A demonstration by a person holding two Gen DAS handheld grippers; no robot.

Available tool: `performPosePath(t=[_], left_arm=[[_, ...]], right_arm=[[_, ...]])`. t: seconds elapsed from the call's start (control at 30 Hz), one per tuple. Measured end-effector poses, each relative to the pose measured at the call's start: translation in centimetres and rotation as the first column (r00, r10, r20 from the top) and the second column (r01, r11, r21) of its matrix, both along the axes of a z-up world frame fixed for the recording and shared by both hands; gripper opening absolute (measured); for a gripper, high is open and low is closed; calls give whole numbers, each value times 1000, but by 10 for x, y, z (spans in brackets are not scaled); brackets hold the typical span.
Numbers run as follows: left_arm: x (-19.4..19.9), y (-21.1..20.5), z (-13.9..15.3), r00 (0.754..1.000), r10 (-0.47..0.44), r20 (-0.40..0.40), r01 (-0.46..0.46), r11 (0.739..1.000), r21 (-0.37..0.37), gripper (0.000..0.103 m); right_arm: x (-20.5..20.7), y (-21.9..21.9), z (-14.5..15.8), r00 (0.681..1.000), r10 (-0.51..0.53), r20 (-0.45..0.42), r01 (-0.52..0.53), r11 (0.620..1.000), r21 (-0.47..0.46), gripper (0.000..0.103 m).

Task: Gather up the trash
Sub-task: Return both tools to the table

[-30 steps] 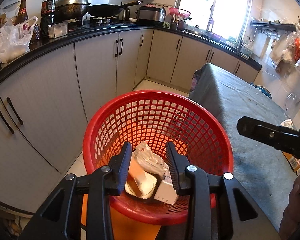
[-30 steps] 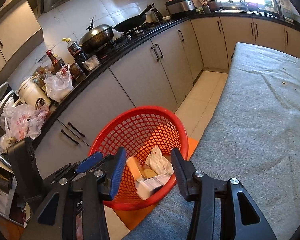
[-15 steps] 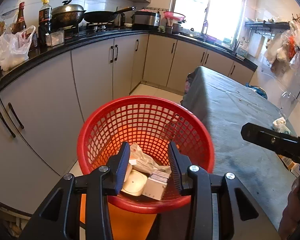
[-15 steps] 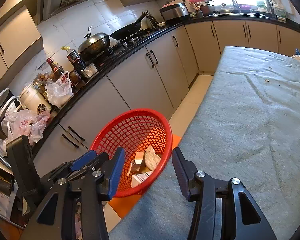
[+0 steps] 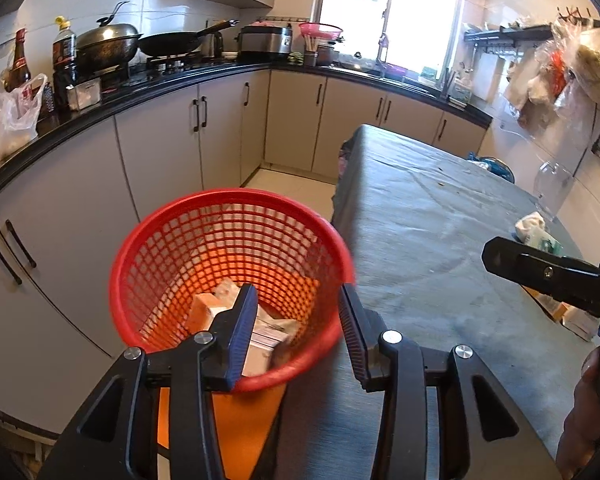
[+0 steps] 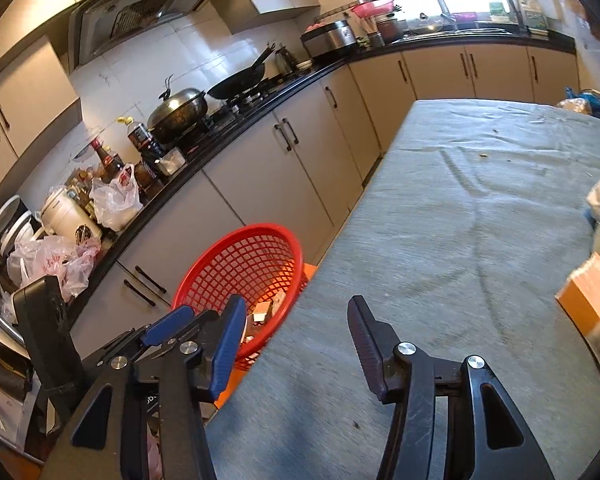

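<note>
Beside the desk (image 5: 428,216), at ten o'clock from our left gripper (image 5: 296,322), stands the red basket (image 5: 228,216) holding boxes (image 5: 204,312). Both sets of jaws are spread and empty. At three o'clock from our right gripper (image 6: 296,328), an orange box (image 6: 592,304) lies on the desk.

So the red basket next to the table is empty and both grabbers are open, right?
Not quite. The red basket isn't empty: the left wrist view shows boxes and wrappers lying in its bottom. The rest is right: it sits beside the table, and the left gripper and right gripper both have their fingers apart, holding nothing.
</note>
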State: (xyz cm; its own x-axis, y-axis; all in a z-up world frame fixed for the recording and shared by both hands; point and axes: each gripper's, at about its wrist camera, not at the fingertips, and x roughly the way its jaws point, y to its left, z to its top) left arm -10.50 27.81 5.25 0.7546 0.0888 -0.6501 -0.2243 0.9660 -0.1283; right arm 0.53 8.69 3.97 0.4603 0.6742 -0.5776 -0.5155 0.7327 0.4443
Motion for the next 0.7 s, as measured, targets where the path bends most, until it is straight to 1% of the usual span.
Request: performPosePath(t=[0.23,0.3,0.47,0.6,0.7], left_arm=[[-4,-39,2,998,-63,-6,63,998,-11,41],[-4,-55,2,996,-90,-11,90,996,-11,42],[4,-97,3,984,-174,-30,174,985,-15,42],[15,-133,2,969,-241,-45,241,970,-3,42],[22,-156,0,958,-282,-57,282,959,2,42]], right_arm=[[-17,-49,1,999,-40,9,40,999,18,57],[-21,-70,2,998,-63,11,63,998,31,57],[-30,-142,7,986,-167,26,165,985,55,57],[-36,-217,15,951,-306,37,303,950,75,57],[-36,-276,13,903,-429,26,426,902,72,57]])
